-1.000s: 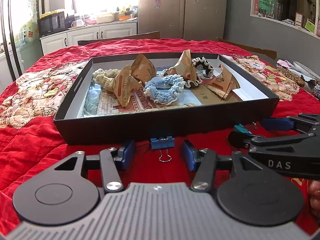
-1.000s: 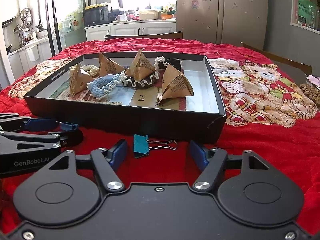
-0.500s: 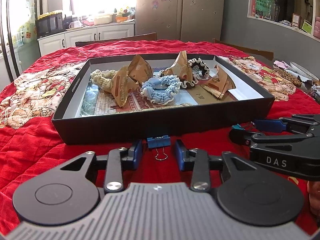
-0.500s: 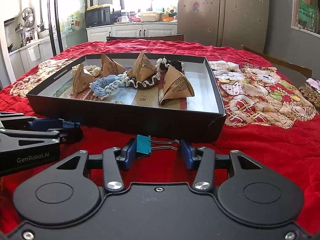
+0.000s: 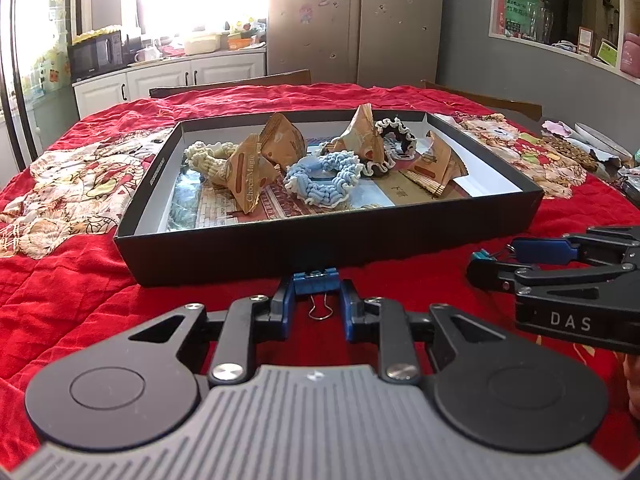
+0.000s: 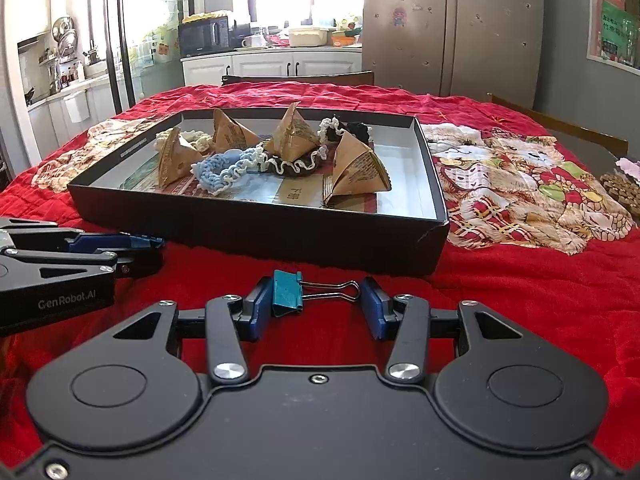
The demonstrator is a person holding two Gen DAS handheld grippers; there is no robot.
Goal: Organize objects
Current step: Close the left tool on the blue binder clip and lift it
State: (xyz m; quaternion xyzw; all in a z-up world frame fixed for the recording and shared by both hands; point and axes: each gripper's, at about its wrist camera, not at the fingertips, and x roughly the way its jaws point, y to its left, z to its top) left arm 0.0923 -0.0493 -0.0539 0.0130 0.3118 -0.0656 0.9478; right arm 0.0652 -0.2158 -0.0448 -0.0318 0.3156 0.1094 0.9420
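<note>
Left fingers (image 5: 285,305) closing on blue clip (image 5: 316,282) | right fingers (image 6: 256,307) clamp teal clip (image 6: 286,293)

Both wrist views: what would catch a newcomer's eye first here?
The black tray in the middle of the red quilt, holding brown pyramid packets and frilly scrunchies. In front of it, the left gripper is closing around a blue binder clip. The right gripper brackets a teal binder clip lying sideways, pads against its body and wire handles.
</note>
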